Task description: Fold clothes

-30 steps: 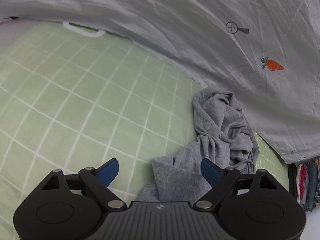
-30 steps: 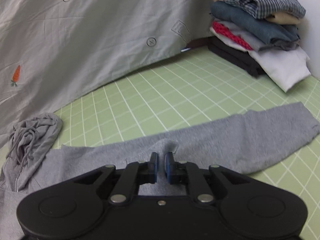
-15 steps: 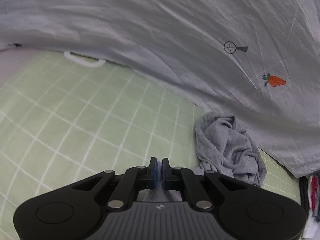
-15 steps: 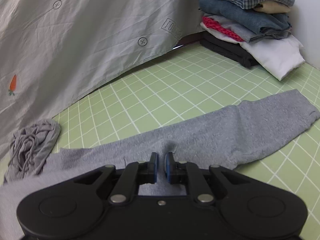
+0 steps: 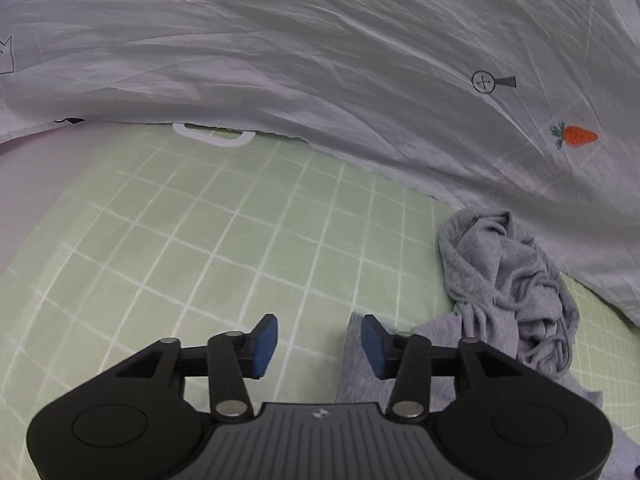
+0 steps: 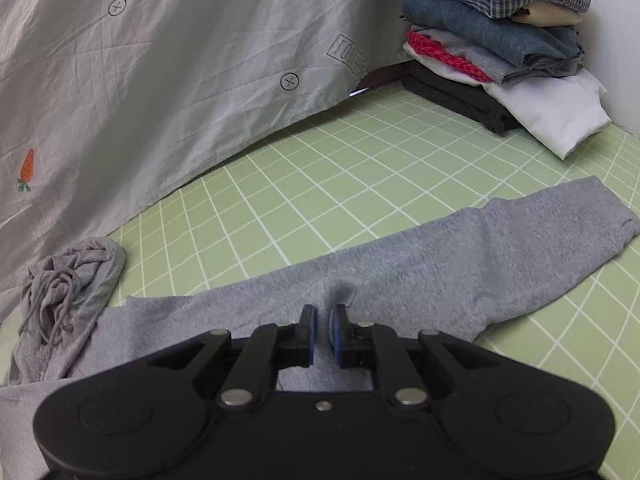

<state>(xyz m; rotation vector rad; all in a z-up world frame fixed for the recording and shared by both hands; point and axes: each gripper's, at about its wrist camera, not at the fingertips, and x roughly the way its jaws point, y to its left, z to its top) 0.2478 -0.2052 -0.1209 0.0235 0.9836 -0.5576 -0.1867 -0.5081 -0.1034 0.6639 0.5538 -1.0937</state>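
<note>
A grey hoodie (image 6: pixel 420 264) lies on the green checked sheet (image 6: pixel 320 168). One sleeve stretches flat to the right. Its hood with drawstrings (image 6: pixel 68 284) is bunched at the left. My right gripper (image 6: pixel 322 328) is nearly shut over a small pinch of the sleeve fabric; I cannot tell if it still grips. In the left wrist view the hood (image 5: pixel 508 280) lies crumpled at the right. My left gripper (image 5: pixel 318 340) is open, with the garment's edge (image 5: pixel 352 360) under its right finger.
A grey printed sheet (image 5: pixel 320 80) hangs along the back, also in the right wrist view (image 6: pixel 160 80). A stack of folded clothes (image 6: pixel 500 44) sits at the far right corner. A white handle (image 5: pixel 214 138) lies at the sheet's far edge.
My left gripper was shut on the garment's edge half a second ago and has now opened. The right gripper's jaws have parted slightly; the sleeve lies flatter.
</note>
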